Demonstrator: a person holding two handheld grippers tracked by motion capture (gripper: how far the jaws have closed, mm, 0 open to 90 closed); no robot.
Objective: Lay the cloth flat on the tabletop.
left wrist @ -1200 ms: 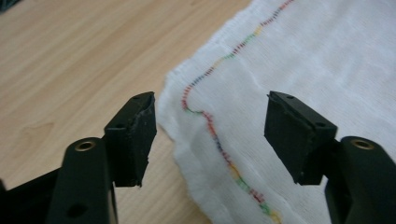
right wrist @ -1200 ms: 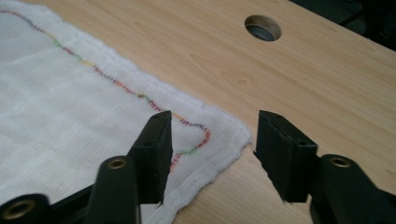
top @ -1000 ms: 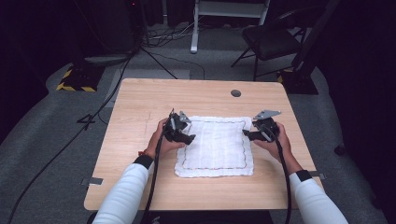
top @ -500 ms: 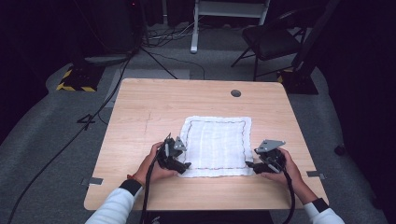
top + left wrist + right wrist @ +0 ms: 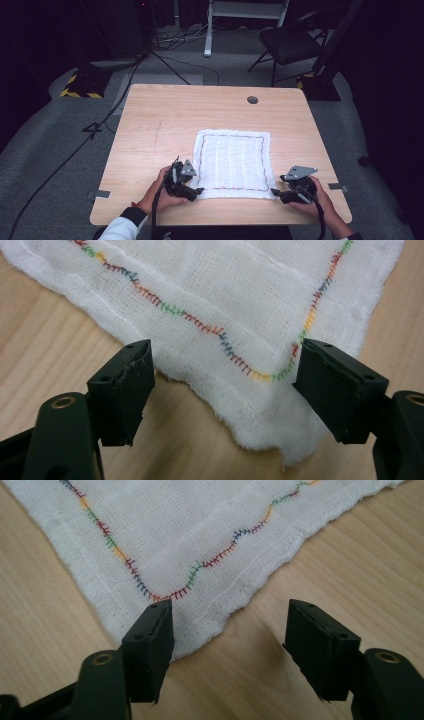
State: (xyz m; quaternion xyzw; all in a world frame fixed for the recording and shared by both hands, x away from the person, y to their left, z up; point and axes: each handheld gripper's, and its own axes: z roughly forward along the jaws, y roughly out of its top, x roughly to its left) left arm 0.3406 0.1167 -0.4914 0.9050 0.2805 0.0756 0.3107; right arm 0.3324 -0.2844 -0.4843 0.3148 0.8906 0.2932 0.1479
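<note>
Left tongs [image 5: 199, 190]: I see my left hand [image 5: 162, 192] holding them at the near left corner of the cloth; the jaws stand apart and press on nothing. In the left gripper view [image 5: 222, 385] the corner of the cloth lies between them, on the wood.
Right tongs [image 5: 274, 191]: my right hand [image 5: 312, 202] holds them at the near right corner; the jaws are apart and hold nothing. In the right gripper view [image 5: 227, 630] the corner lies near the left jaw, and bare wood is under the right jaw.
Jaw motion: the right jaws have just been opening, then eased a little; nothing is pressed between them.
Cloth [image 5: 232, 162]: white, woven, spread flat on the surface, near the front edge and a little to the right of the middle. A line of many-coloured stitches [image 5: 200, 322] runs inside its border.
Writing: I can read no label or brand on the cloth or on the tongs.
Surface [image 5: 165, 120]: light wood, with a round dark grommet [image 5: 252, 100] near the far edge.
Floor: grey carpet with cables [image 5: 75, 150]; a yellow-black striped base [image 5: 80, 85] at far left, a dark chair [image 5: 290, 45] at far right.
</note>
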